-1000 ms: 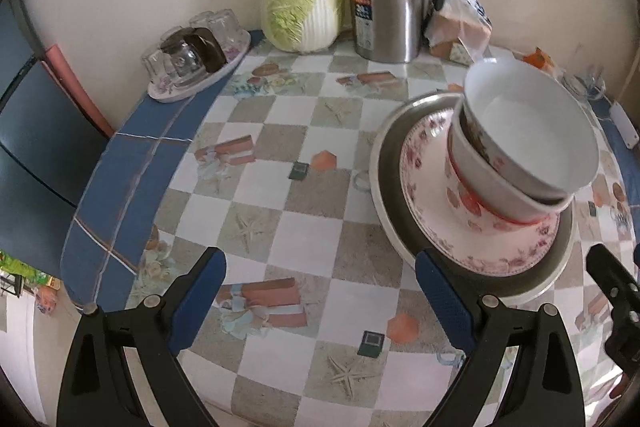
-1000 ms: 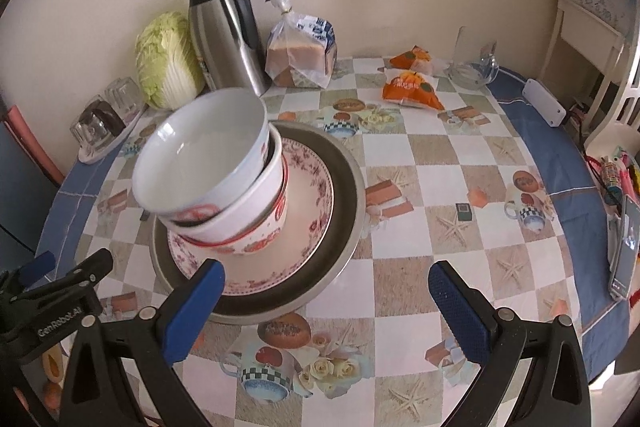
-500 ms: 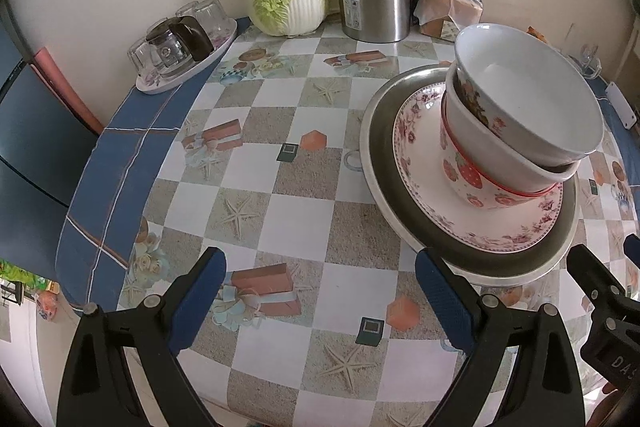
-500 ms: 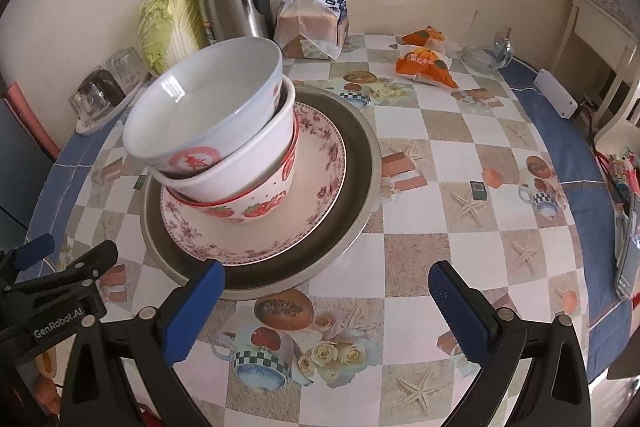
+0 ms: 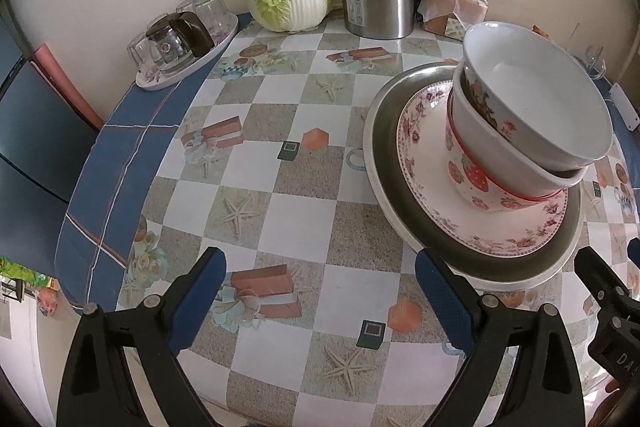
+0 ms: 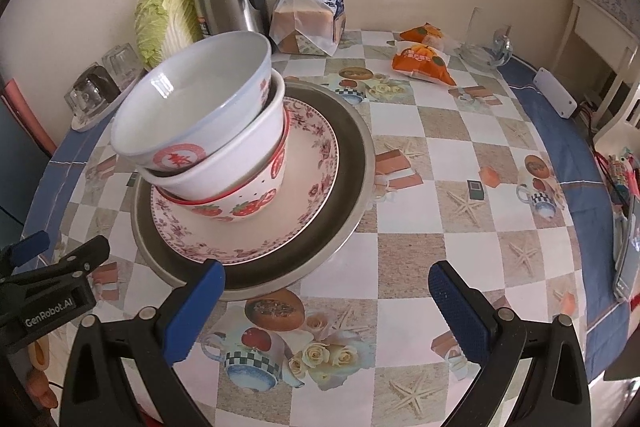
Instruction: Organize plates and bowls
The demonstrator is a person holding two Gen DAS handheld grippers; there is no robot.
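— The tabletop [image 6: 404,255]?
— Checked cloth, cream wall behind. Stacked bowls [image 6: 208,131] on plates sit ahead-left of the right claw [image 6: 326,311], ahead-right of the left claw [image 5: 320,299].
— Claws?
— Both wide apart, empty.

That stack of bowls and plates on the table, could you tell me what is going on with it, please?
A person holds a claw in each hand, tidying crockery. The top bowl sits tilted in a second bowl, inside a strawberry bowl, on a floral plate in a metal dish. The left claw and right claw are both open, holding nothing, near the dish's front rim.
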